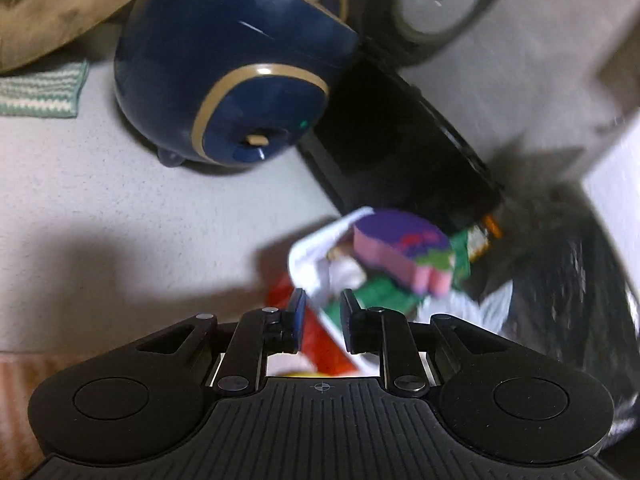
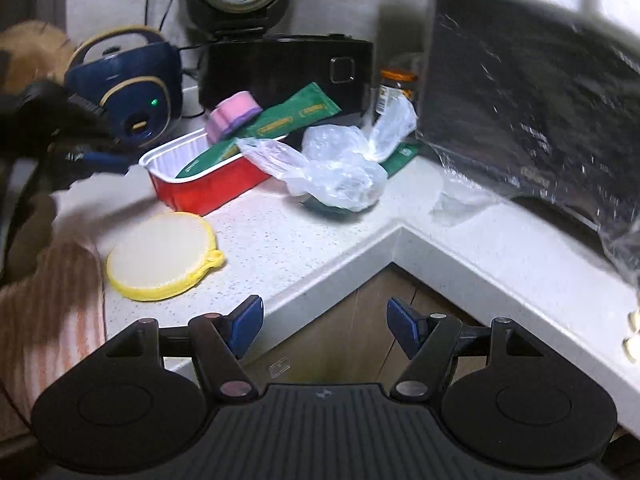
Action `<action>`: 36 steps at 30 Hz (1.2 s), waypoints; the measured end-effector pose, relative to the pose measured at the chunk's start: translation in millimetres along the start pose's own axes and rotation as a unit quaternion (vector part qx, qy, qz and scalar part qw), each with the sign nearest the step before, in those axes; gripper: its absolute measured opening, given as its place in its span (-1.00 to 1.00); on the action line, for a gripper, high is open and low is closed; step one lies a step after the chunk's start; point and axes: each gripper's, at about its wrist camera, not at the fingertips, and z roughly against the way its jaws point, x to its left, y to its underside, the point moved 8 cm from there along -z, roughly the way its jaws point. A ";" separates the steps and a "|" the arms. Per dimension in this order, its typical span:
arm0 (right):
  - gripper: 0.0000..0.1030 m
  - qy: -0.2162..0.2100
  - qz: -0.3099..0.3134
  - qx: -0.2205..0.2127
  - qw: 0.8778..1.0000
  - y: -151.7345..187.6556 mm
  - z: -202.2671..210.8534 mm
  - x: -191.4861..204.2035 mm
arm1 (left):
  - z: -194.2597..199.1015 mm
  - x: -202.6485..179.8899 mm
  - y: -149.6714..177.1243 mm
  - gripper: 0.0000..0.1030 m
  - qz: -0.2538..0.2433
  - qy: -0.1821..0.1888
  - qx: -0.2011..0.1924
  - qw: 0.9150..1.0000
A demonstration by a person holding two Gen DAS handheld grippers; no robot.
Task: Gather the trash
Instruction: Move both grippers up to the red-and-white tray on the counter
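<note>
- Left gripper (image 1: 322, 312): jaws narrowed onto the rim of the red tray (image 1: 320, 334), gripping it.
- Tray (image 2: 208, 184): held pink-purple sponge (image 2: 232, 114) and green wrapper (image 2: 288, 118).
- Right gripper (image 2: 324, 326): wide apart, empty, off the tabletop (image 2: 280, 248) edge; crumpled plastic bag (image 2: 340, 168) well ahead.

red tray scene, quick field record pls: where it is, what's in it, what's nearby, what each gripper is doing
tray: red tray with white inside, on the white counter
contents: green wrapper and pink sponge leaning over its rim
nearby: crumpled clear plastic bag to its right, yellow lid in front, navy appliance behind
left gripper: fingers narrowly apart at the tray's edge; grip cannot be confirmed, view blurred
right gripper: open, empty, off the counter corner
</note>
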 end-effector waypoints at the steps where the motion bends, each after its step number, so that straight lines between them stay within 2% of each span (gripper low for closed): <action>1: 0.34 0.002 0.007 -0.001 1.000 -1.9 0.2 3.7 | -6.3 2.8 -2.5 -0.59 0.000 -0.008 -0.004 1.000; 5: 0.34 0.017 0.023 -0.012 1.000 -14.0 -4.5 2.5 | -25.2 8.0 4.2 -0.55 -0.009 -0.028 0.008 1.000; 6: 0.34 0.017 0.023 -0.015 0.999 -17.4 -5.2 1.1 | -31.4 8.4 6.7 -0.47 -0.011 -0.035 0.011 0.999; 9: 0.34 0.007 0.022 -0.019 1.000 -21.0 -11.9 -5.1 | -39.1 6.9 14.8 -0.34 -0.019 -0.052 0.012 0.998; 12: 0.34 -0.007 0.006 -0.012 1.000 -23.2 -25.1 -15.4 | -46.3 3.9 16.1 -0.30 -0.029 -0.073 0.009 0.997; 17: 0.34 -0.043 -0.022 0.000 0.999 -26.8 -47.8 -24.8 | -55.0 10.4 10.8 -0.37 0.007 -0.090 0.018 0.996; 22: 0.34 -0.064 -0.028 0.006 0.998 -30.0 -61.7 -29.2 | -52.5 11.7 2.0 -0.48 0.010 -0.097 0.007 0.995; 25: 0.34 -0.074 -0.034 0.011 0.997 -31.4 -68.6 -31.9 | -40.9 12.5 -15.5 -0.55 0.009 -0.089 -0.024 0.996; 29: 0.34 -0.089 -0.030 0.017 0.995 -32.8 -74.1 -27.3 | -10.1 -0.2 -53.1 -0.67 -0.042 -0.083 -0.091 0.992; 30: 0.34 -0.092 -0.027 0.019 0.995 -33.1 -74.6 -24.7 | -0.6 -4.8 -62.7 -0.83 -0.059 -0.085 -0.113 0.988; 31: 0.34 -0.095 -0.025 0.019 0.995 -33.2 -74.9 -21.7 | 11.3 -10.3 -73.8 -0.89 -0.076 -0.086 -0.138 0.984; 34: 0.34 -0.104 -0.018 0.023 0.994 -34.6 -75.7 -12.7 | 45.3 -31.4 -103.6 -0.89 -0.133 -0.091 -0.202 0.966; 36: 0.34 -0.109 -0.013 0.024 0.994 -35.1 -75.1 -6.6 | 54.9 -47.2 -110.6 -0.89 -0.168 -0.079 -0.215 0.959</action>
